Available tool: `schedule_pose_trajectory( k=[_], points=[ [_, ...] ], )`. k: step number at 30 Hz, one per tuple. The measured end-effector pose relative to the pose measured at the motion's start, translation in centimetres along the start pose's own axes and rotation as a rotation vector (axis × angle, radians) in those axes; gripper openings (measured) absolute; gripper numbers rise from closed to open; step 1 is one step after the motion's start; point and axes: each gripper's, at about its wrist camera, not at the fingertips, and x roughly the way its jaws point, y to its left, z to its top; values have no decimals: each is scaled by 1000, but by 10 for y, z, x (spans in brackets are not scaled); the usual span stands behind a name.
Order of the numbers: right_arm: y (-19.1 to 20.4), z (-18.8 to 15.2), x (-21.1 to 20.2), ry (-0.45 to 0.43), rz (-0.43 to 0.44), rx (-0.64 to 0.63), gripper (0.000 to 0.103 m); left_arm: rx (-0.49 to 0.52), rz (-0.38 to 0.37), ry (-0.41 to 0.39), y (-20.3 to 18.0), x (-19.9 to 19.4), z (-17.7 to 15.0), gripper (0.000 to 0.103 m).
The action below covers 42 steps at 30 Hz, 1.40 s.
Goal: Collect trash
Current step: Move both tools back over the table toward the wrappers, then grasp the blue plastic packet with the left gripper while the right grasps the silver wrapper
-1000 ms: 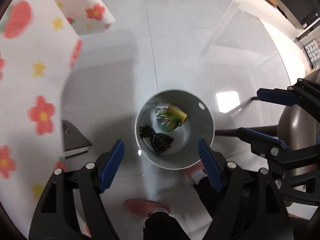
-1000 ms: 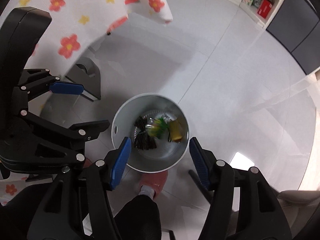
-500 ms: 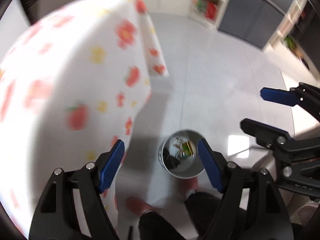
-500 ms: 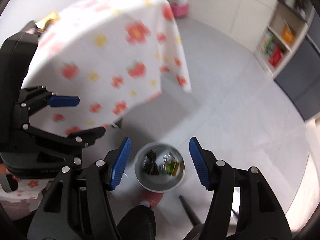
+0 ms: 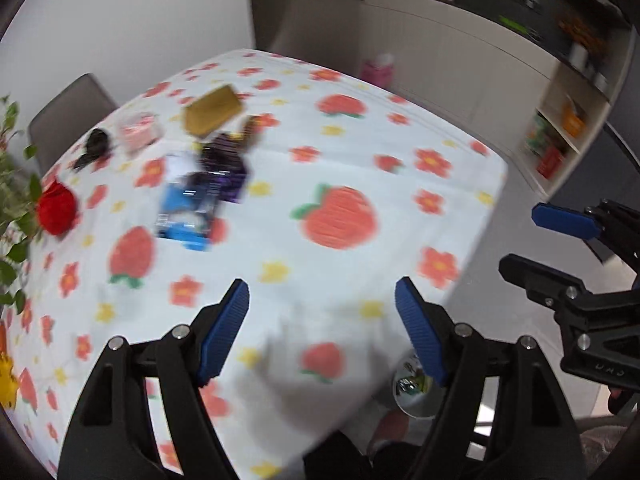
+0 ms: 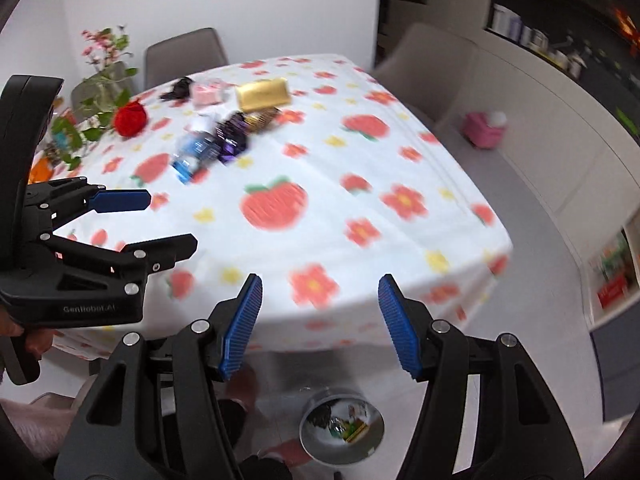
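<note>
Both tools stand wide with nothing between their blue pads: the left tool [image 5: 322, 328] and the right tool [image 6: 320, 326] each hang above the near edge of the bench [image 6: 400, 152], which wears a white cloth printed with strawberries and flowers.

The trash lies in a loose group on the far left part of the cloth: a blue wrapper [image 5: 186, 208], a dark purple wrapper [image 5: 224, 168] touching it, a gold packet [image 5: 212, 110] beyond those, a pink packet [image 5: 138, 130] and a small black scrap [image 5: 96, 142]. All are motion-blurred.

The right wrist view shows the metal bin [image 6: 342, 426] on the floor below the bench edge, nearly whole, with dark, green and yellow scraps inside. The left wrist view catches only a sliver of that bin behind the tool's right finger.

The right wrist view alone shows a red rose [image 6: 129, 118], a leafy plant behind it, two grey chairs and a pink box [image 6: 484, 128] on the floor. The left wrist view alone shows the shelves at far right more fully.
</note>
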Motion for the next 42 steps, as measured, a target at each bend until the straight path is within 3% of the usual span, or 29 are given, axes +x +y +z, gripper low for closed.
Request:
schedule_pose_trajectory(
  k=[7, 13, 21, 27, 29, 33, 34, 42],
  points=[
    [63, 80, 48, -16, 74, -102, 58, -130, 72, -42, 95, -4, 27, 76],
    [96, 129, 92, 2, 115, -131, 58, -141, 95, -27, 140, 15, 36, 76],
    [129, 161, 142, 37, 131, -162, 58, -206, 97, 17, 190, 40, 26, 76],
    [140, 171, 177, 76, 108, -148, 58, -218, 96, 40, 206, 48, 24, 76],
    [141, 171, 188, 98, 101, -143, 54, -213, 90, 42, 207, 50, 25, 76],
    [137, 169, 201, 148, 111, -127, 23, -193, 71, 43, 203, 55, 30, 76],
    [135, 168, 202, 151, 113, -123, 19, -187, 66, 42, 202, 56, 31, 76],
    [120, 170, 195, 120, 81, -113, 14, -122, 4, 31, 178, 69, 48, 76]
  ],
)
